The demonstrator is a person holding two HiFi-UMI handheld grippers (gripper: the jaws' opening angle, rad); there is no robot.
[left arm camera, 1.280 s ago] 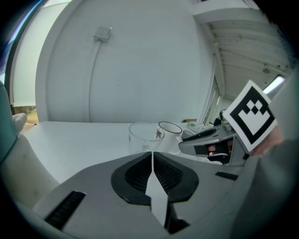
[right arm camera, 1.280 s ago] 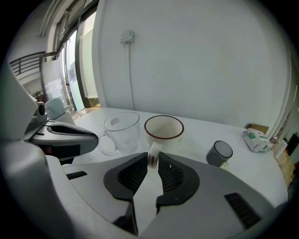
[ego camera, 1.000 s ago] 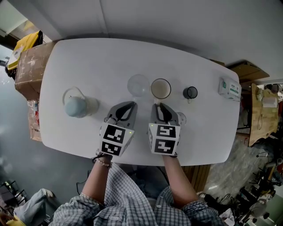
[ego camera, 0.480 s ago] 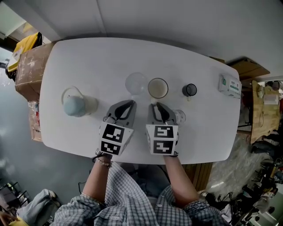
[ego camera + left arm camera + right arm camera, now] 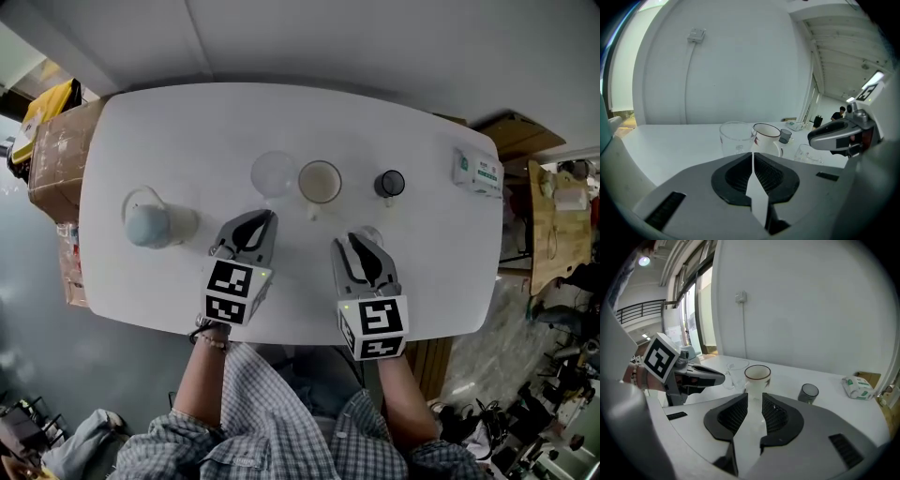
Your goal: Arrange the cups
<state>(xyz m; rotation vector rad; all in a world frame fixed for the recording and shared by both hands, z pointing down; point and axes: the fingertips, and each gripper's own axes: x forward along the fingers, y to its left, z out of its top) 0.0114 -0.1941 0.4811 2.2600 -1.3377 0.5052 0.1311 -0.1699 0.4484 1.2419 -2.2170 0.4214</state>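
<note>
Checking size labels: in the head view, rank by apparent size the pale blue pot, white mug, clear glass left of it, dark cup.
1. pale blue pot
2. clear glass and white mug, too alike to rank
3. dark cup

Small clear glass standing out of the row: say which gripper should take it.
Right, most likely. The right gripper is right beside the small clear glass, fingers slightly apart; the left gripper is shut and sits farther away.

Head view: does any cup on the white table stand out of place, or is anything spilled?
The small clear glass cup stands out of line, nearer the person than the row of larger clear glass, white mug and dark cup, by the right gripper. No spill shows.
</note>
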